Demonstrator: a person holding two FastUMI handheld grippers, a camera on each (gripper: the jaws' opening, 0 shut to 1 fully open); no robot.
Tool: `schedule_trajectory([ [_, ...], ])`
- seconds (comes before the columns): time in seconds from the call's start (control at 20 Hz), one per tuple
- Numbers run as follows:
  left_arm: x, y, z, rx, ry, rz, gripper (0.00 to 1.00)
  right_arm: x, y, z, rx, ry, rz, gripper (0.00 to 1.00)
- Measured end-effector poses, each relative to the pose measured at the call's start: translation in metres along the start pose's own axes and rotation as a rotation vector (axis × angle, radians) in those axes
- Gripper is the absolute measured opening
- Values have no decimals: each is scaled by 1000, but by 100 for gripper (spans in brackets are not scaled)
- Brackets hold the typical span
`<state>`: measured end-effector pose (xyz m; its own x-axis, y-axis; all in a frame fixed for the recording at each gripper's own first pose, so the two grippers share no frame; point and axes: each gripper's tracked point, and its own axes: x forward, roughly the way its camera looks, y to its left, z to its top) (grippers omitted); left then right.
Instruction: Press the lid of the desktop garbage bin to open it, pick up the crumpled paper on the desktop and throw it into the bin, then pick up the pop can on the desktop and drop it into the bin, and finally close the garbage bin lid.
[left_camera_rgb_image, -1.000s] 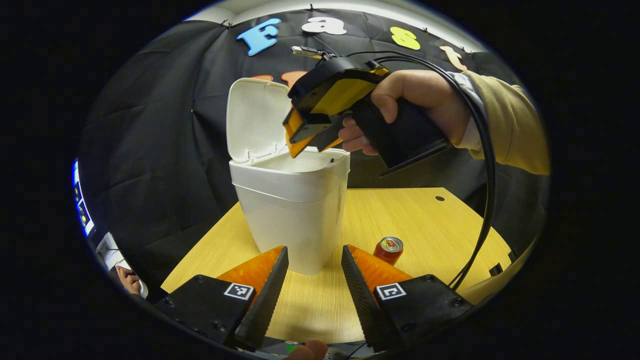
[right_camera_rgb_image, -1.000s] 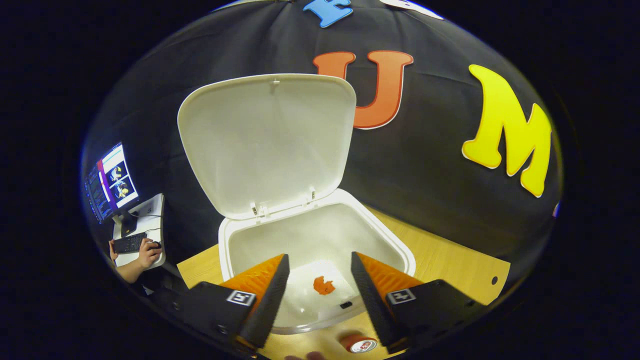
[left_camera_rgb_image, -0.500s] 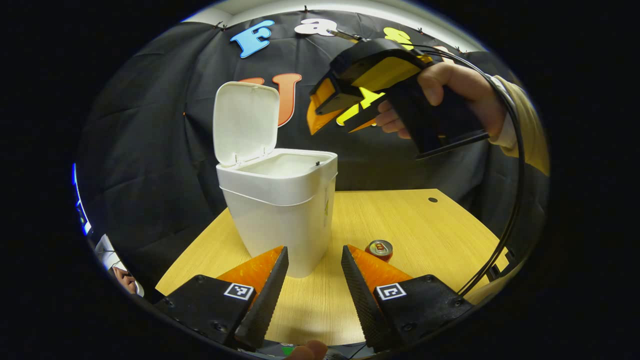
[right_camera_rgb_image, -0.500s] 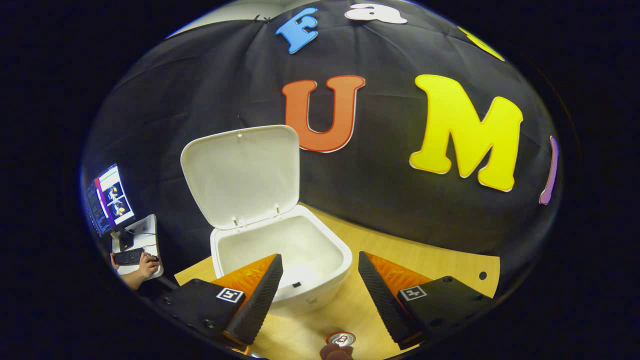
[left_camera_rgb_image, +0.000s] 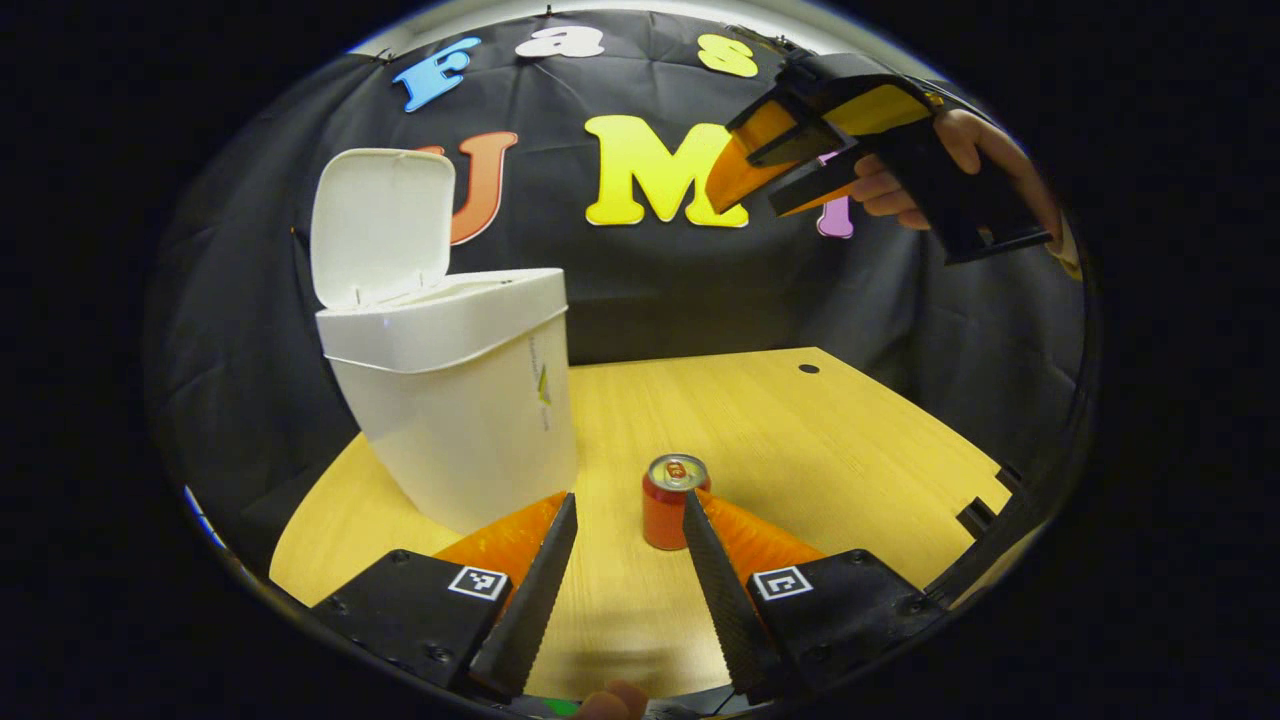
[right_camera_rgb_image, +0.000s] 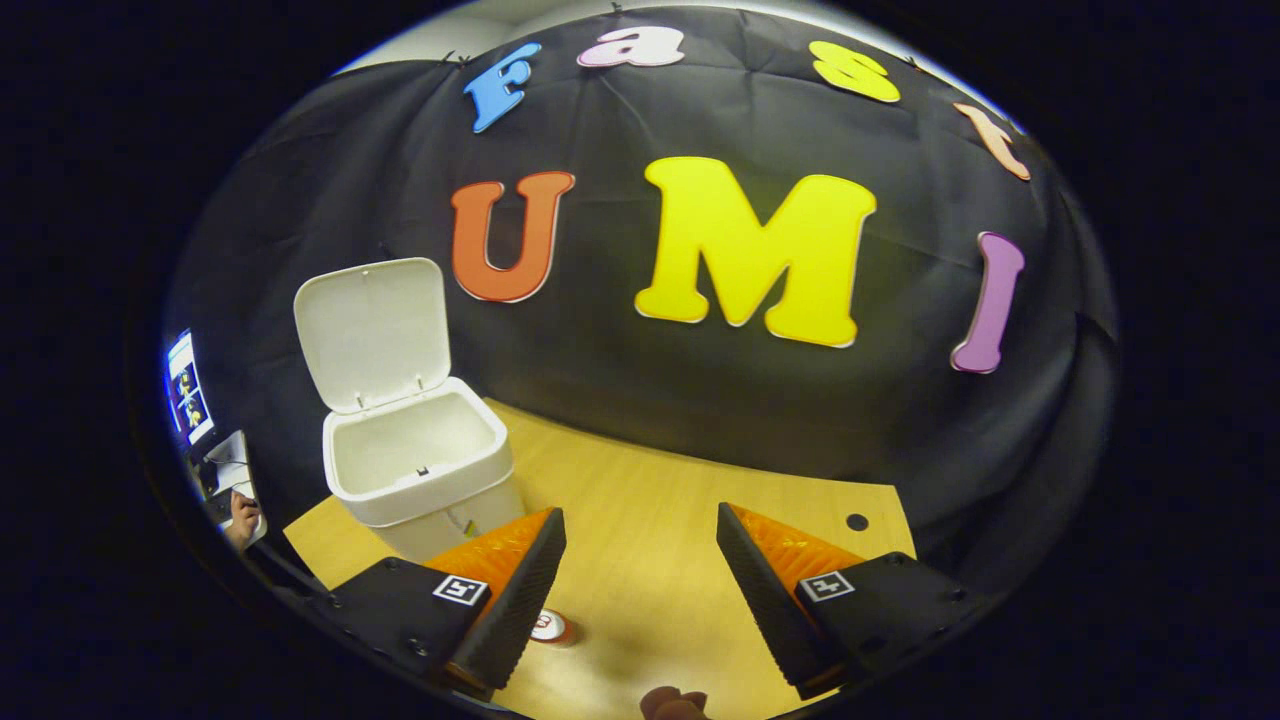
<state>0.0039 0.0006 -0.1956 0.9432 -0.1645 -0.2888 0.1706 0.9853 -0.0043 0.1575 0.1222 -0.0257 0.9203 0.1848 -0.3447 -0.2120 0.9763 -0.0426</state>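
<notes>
Our left gripper hangs low over the pale wooden desktop, its 2 fingers spread wide and holding nothing, lined up on the upright red pop can just beyond the tips; we judge this is the approach for the can pickup. To the left stands the white plastic garbage bin, its hinged lid tipped up so things can drop in. Our right gripper, also spread and empty, is held high and far right, out of the way. We cannot see the bin's floor or the crumpled paper. The right gripper view cuts the can behind a finger.
</notes>
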Motion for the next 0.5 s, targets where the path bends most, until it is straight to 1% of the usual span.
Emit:
schedule_trajectory([
  [0.05, 6, -8, -6, 18, -5, -15, 74, -8, -15, -8, 25, 4, -25, 94],
  [0.1, 13, -13, -11, 35, -8, -24, 74, -14, -28, -18, 44, 13, -51, 96],
  [0.15, 20, -18, -20, 38, -1, -30, 74, -22, -42, -28, 61, 26, -74, 94],
  [0.2, 28, -20, -28, 24, 9, -38, 74, -28, -54, -38, 67, 36, -97, 97],
  [0.3, 42, -24, -43, -7, 32, -36, 74, -39, -75, -54, 73, 53, -145, 96],
  [0.35, 49, -24, -48, -16, 37, -28, 74, -43, -83, -61, 79, 64, -166, 94],
  [0.4, 55, -24, -51, -25, 42, -25, 74, -46, -89, -69, 87, 81, -179, 96],
  [0.5, 68, -23, -58, -39, 56, -24, 74, -49, -96, -83, 86, 118, -209, 97],
])
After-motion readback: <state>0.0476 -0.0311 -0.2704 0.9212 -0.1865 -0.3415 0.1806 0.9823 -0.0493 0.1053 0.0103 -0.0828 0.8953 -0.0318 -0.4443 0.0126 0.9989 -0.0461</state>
